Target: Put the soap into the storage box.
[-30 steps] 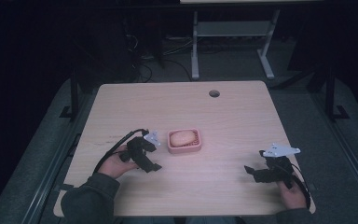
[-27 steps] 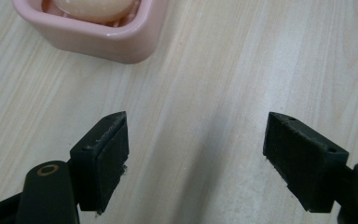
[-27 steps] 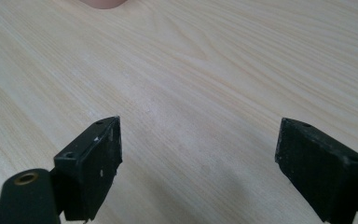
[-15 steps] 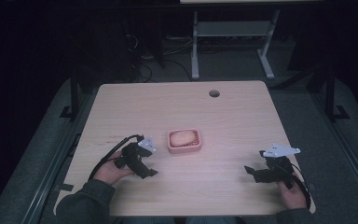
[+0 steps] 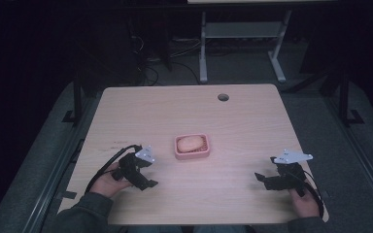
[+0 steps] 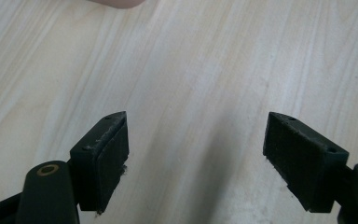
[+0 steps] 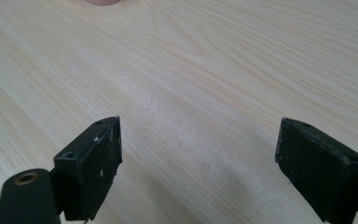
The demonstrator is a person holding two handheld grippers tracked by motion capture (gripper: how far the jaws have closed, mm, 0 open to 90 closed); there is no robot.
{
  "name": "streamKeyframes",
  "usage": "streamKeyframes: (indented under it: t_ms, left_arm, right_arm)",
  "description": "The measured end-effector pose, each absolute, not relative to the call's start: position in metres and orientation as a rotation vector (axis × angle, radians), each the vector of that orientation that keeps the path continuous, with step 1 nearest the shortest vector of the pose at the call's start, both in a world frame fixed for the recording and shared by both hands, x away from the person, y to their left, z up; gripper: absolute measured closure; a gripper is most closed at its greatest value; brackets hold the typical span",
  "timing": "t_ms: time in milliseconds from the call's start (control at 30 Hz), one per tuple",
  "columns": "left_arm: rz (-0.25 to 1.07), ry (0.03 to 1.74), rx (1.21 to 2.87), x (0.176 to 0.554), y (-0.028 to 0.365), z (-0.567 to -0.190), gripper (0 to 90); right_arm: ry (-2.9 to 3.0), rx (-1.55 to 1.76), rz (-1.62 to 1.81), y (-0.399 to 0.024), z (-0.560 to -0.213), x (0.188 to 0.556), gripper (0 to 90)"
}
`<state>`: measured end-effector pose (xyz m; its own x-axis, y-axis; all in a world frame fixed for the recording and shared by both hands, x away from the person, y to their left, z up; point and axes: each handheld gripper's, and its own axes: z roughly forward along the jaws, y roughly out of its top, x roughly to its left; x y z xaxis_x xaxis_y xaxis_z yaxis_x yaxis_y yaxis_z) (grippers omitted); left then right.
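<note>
**Both Grippers Standing Off From the Soap Dish**

We are looking down on a light wooden table (image 5: 233, 111) where a pink soap dish (image 5: 192, 147) is sitting near the middle, a little toward the near edge, with a pale pink bar of soap (image 5: 189, 142) lying inside it. We are holding the left gripper (image 5: 143, 175) close to the near-left corner, just left of the dish and apart from it. The right gripper (image 5: 262, 178) is waiting near the near-right corner, well apart from the dish. In the left gripper view we are seeing the jaws of that gripper (image 6: 196, 163) spread wide over bare wood, gripping nothing, with a pink edge of the dish (image 6: 116, 3) just peeking in at the top. The right gripper view is showing the same: its gripper (image 7: 198, 170) is gaping wide and empty, the dish rim (image 7: 103, 2) far ahead at the top edge. We are judging this a pause between steps, with neither tool committed to a grasp. Any next move on the dish is calling for the nearer left gripper to advance, straddle a wall of the dish and close gently so that the soap is not tipped out.
</note>
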<state>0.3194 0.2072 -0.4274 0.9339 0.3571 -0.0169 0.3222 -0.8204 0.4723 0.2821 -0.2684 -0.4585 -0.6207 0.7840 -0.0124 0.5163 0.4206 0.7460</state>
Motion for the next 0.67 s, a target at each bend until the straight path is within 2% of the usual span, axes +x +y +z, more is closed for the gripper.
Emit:
streamKeyframes:
  t_ms: [667]
  left_arm:
    - [0.132, 0.539, 2.580, 0.289, 0.235, -0.436, 22.1]
  right_arm:
    - [2.318, 1.115, 1.033, -0.270, -0.458, 0.278, 14.1]
